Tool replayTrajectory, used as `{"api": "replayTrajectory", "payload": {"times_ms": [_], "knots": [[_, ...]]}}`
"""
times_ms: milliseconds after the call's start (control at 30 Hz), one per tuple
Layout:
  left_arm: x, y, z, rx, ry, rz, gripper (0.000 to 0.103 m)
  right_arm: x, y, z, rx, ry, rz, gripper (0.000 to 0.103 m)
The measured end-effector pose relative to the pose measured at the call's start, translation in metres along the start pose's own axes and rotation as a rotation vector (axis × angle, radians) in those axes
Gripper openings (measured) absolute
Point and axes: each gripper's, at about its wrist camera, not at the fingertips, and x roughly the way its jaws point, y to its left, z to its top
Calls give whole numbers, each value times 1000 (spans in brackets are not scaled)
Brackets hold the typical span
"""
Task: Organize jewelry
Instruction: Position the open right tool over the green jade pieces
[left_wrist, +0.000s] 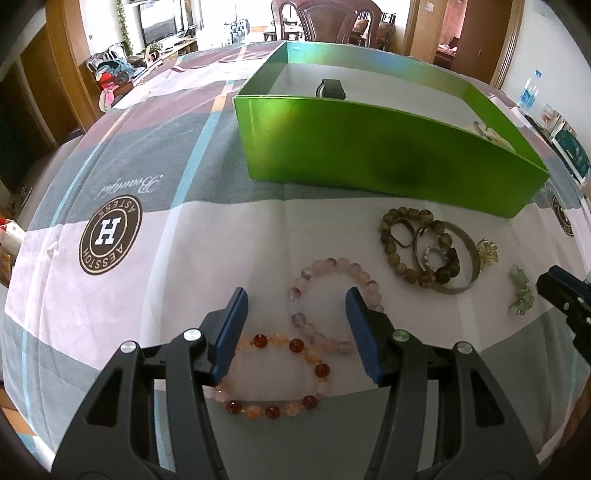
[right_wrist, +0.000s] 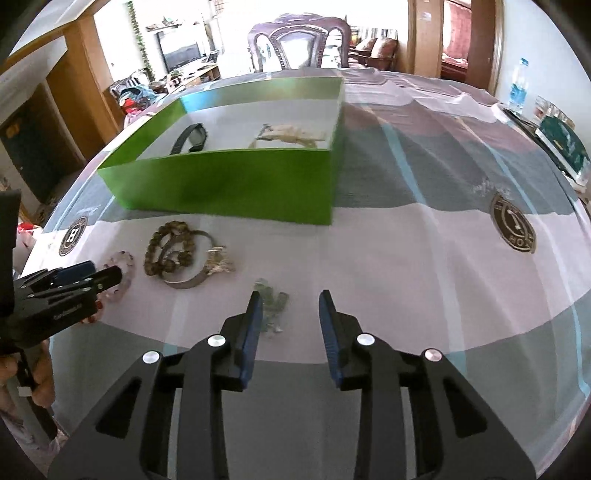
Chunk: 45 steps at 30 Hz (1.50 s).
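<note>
Left fingers (left_wrist: 295, 295) parted over pink bracelet (left_wrist: 325, 291); right fingers (right_wrist: 290, 299) parted, empty.

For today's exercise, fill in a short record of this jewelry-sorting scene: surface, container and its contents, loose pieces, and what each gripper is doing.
surface: patterned tablecloth
container: open green box
in box: dark watch; pale jewelry piece
loose pieces: pink bead bracelet; red-and-peach bead bracelet; brown bead bracelet piled with metal bangle; gold brooch; pale green piece
left gripper: open over the two bead bracelets
right gripper: open, empty, beside the pale green piece
</note>
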Motion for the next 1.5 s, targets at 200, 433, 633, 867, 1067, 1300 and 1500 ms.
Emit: {"api": "replayTrajectory", "payload": {"times_ms": [200,433,633,867,1067,1300,1500], "knots": [[2,-2,1,9,-13,7,55,13,15,1,-19,30,10,32],[3,-3,0,8,-20,10,56,16,18,-1,-18,40,4,32],[3,-4,0,7,-23,12,57,20,17,-2,-10,46,-6,44],[3,-3,-1,5,-24,16,59,24,18,-4,-12,47,-20,47],[3,-3,-1,4,-25,19,61,25,19,-4,-20,44,-32,47],[3,-3,-2,5,-28,19,59,25,20,-5,-30,38,-40,47],[2,-6,-3,14,-30,16,59,25,21,-5,-37,37,-50,47]]}}
